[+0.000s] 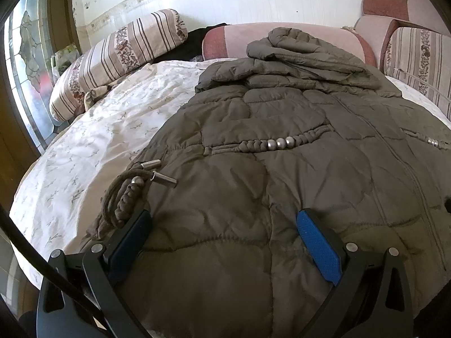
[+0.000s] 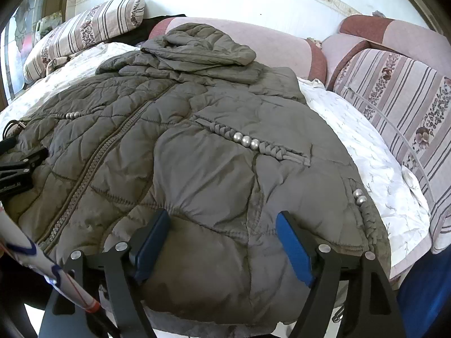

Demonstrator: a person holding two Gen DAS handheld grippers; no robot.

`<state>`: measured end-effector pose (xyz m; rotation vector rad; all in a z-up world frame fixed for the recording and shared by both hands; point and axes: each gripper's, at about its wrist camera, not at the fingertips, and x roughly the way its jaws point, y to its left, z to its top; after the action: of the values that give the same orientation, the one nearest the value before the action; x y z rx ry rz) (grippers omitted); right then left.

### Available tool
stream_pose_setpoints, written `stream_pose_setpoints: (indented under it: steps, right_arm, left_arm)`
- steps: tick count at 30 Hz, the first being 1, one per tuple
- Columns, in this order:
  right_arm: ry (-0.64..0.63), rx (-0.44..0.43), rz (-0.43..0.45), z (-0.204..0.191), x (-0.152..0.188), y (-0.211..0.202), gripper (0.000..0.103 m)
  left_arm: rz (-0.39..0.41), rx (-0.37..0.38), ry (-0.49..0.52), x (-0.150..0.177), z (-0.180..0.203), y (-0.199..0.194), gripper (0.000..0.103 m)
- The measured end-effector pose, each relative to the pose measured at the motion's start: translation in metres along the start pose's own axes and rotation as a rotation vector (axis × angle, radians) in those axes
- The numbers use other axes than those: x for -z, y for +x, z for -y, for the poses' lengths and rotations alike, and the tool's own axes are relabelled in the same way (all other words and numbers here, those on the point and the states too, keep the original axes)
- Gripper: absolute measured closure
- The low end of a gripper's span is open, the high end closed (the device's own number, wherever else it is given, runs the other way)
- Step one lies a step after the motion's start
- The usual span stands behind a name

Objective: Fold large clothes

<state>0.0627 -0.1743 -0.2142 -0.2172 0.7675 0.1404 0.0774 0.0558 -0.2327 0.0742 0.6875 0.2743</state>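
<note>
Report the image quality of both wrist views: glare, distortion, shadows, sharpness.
Left wrist view: strong fisheye bending, dark corners; the wall is washed out by glare; the jacket is sharp, evenly lit, and the left gripper shows crisply. Right wrist view: same barrel distortion; the wall is blown to white; the right gripper is in focus, soft shadow under the jacket hem.

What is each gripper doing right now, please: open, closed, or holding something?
Left gripper: open, fingers spread over the jacket hem, gripping nothing.
Right gripper: open, fingers spread over the jacket hem, gripping nothing.
</note>
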Motion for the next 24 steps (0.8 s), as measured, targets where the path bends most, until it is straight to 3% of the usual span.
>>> stream_pose_setpoints:
  steps: [12, 17, 24]
  right_arm:
    - [0.004, -0.003, -0.008, 0.003, 0.005, -0.006, 0.016]
    - [0.029, -0.049, -0.016, 0.016, 0.004, -0.015, 0.016]
    - [0.118, -0.067, 0.087, 0.056, -0.004, -0.044, 0.016]
  left_arm:
    - [0.005, -0.001, 0.014, 0.003, -0.003, -0.011, 0.000]
    - [-0.007, -0.001, -0.005, 0.003, -0.012, -0.014, 0.000]
    - [-0.019, 0.009, -0.145, -0.012, -0.064, -0.024, 0.000]
